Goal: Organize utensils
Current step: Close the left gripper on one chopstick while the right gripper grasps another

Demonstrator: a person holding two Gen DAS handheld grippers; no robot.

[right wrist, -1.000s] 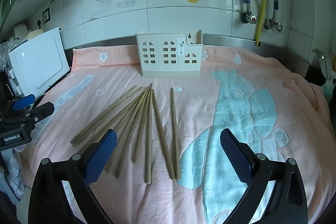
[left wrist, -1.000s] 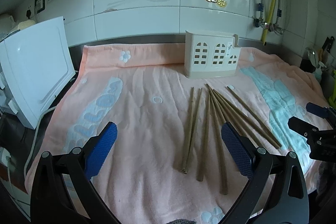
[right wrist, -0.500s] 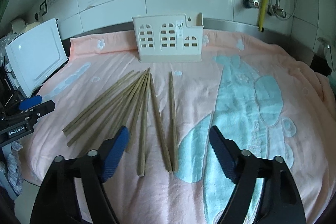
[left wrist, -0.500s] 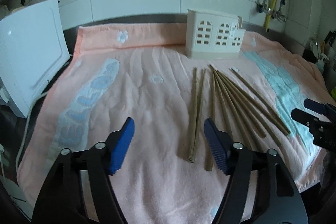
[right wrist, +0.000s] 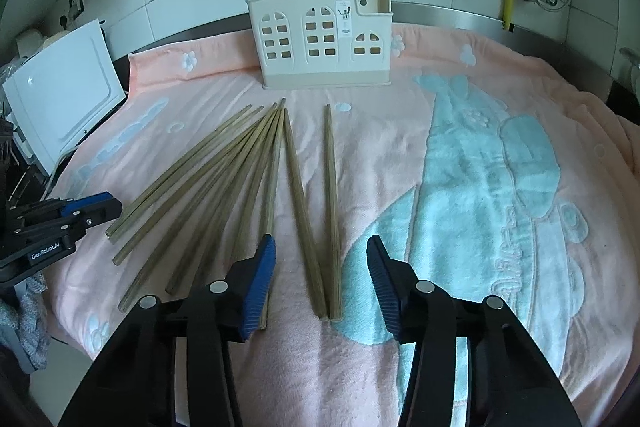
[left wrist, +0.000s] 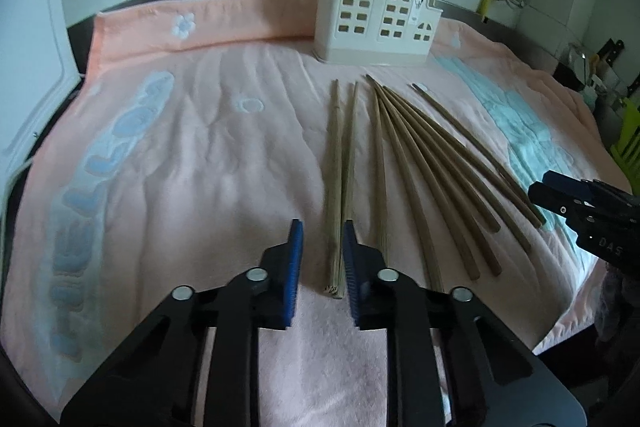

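Nothing stowed yet: cream plastic house-shaped utensil holder (right wrist: 322,41) ahead of grippers, appears empty. All brown wooden chopsticks (right wrist: 224,183) on pink towel (right wrist: 400,155).

Left gripper (left wrist: 321,247) closing, leftmost pair (left wrist: 340,179) between jaws, ungripped.

Right gripper (right wrist: 321,259) closing astride rightmost pair (right wrist: 316,211), no contact.

Left gripper (left wrist: 320,247), right gripper (right wrist: 321,259): black frames, round silver screws, ribbed blue-padded fingers (right wrist: 260,283) (white lettering on side).

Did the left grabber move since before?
Yes. The left gripper has come lower and closer to the chopsticks; the holder sits higher in its view, and its jaws are closing around a pair.
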